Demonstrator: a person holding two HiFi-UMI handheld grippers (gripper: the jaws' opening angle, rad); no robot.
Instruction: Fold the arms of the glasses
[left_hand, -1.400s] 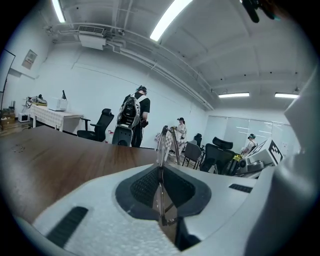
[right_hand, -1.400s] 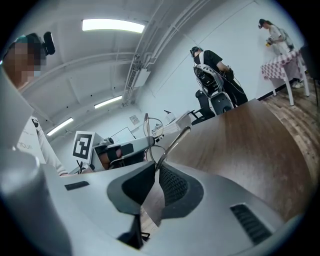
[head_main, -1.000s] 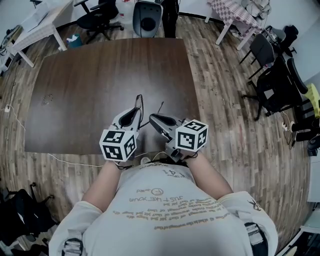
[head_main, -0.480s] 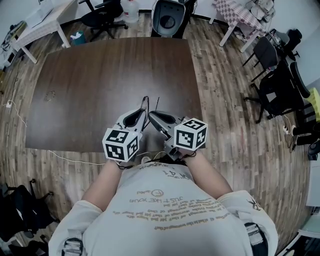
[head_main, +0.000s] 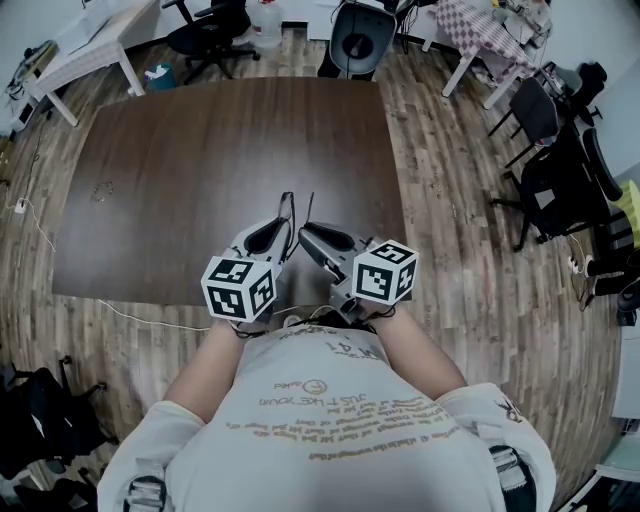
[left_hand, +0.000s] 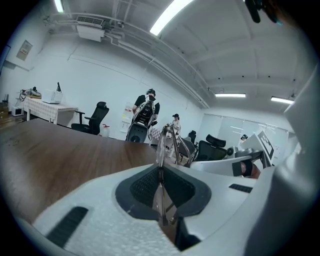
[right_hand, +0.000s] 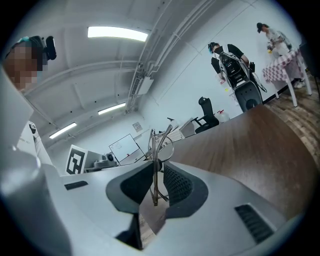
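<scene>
Thin wire-framed glasses (head_main: 290, 208) hang just above the near edge of the brown table (head_main: 220, 150), held between both grippers. My left gripper (head_main: 283, 232) is shut on one side of them; in the left gripper view the frame (left_hand: 161, 145) stands pinched between the dark pads (left_hand: 144, 186). My right gripper (head_main: 304, 237) is shut on the other side, with the frame (right_hand: 154, 145) rising from between its pads (right_hand: 176, 184). The two grippers sit close together, tips almost touching. How far the arms are folded is not clear.
Black office chairs (head_main: 555, 170) stand on the wooden floor to the right, and another chair (head_main: 355, 40) at the table's far end. A white desk (head_main: 80, 45) is at the far left. A cable (head_main: 150, 320) runs along the floor by the near edge.
The two grippers have drawn a little closer together, and the thin lines of the glasses above them now stand nearer one another. Both grips are unchanged.
</scene>
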